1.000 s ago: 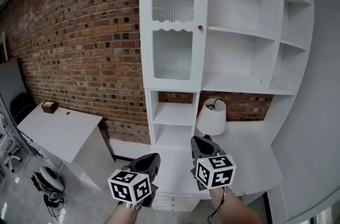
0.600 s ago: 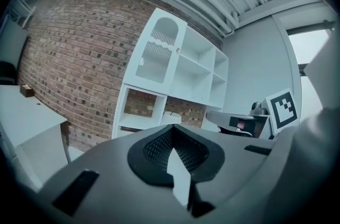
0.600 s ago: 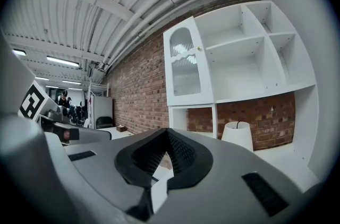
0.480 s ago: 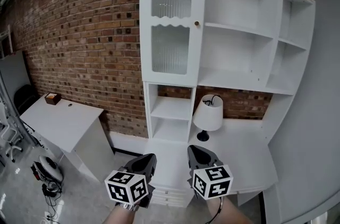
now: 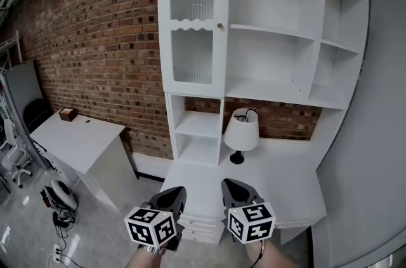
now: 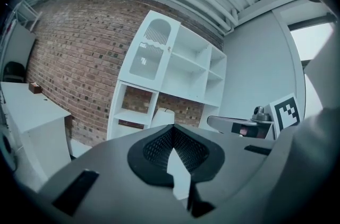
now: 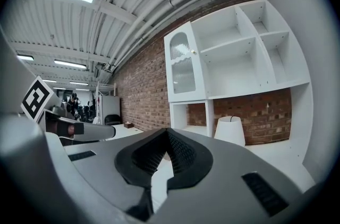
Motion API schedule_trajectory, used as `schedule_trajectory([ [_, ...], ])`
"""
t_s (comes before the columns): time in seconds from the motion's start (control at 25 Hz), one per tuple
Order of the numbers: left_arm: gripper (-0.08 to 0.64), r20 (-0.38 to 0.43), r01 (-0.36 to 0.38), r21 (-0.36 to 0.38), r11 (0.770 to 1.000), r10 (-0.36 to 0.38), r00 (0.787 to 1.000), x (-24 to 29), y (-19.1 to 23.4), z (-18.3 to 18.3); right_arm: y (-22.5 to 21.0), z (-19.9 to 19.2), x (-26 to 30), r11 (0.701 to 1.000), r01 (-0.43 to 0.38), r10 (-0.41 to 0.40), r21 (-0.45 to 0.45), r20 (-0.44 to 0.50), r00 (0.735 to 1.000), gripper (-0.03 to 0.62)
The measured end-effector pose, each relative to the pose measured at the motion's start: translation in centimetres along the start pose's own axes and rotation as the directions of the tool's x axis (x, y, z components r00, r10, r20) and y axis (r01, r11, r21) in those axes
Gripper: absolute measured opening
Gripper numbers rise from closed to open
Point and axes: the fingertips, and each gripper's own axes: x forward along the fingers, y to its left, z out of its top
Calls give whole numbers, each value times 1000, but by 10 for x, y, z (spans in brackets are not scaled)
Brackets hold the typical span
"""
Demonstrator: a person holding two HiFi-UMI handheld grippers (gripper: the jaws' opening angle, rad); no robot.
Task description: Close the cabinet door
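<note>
The white cabinet door (image 5: 192, 25), with ribbed glass panes and a small knob (image 5: 220, 25), lies flush with the upper left of the white shelf unit. It also shows in the left gripper view (image 6: 149, 50) and the right gripper view (image 7: 182, 70). Both grippers hang low and well back from the unit, pointing roughly level toward it. My left gripper (image 5: 172, 195) is shut with nothing in it, its tips meeting (image 6: 171, 128). My right gripper (image 5: 233, 187) is shut and empty too (image 7: 167, 132).
A white table lamp (image 5: 241, 131) stands on the desk top (image 5: 285, 184) under the open shelves. Drawers (image 5: 198, 228) sit below the grippers. A separate white table (image 5: 82, 136) with a small brown box (image 5: 67, 113) stands at the left by the brick wall.
Both grippers have drawn back from the shelf unit and sit lower in the head view. The unit looks farther off. The door has not moved.
</note>
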Motion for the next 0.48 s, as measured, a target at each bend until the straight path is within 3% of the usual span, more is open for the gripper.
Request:
schedule_trajectory([
  [0.48, 6, 10, -35, 4, 999, 35, 999, -20, -55, -20, -5, -12, -55, 999, -54, 54, 4, 0, 999, 26],
])
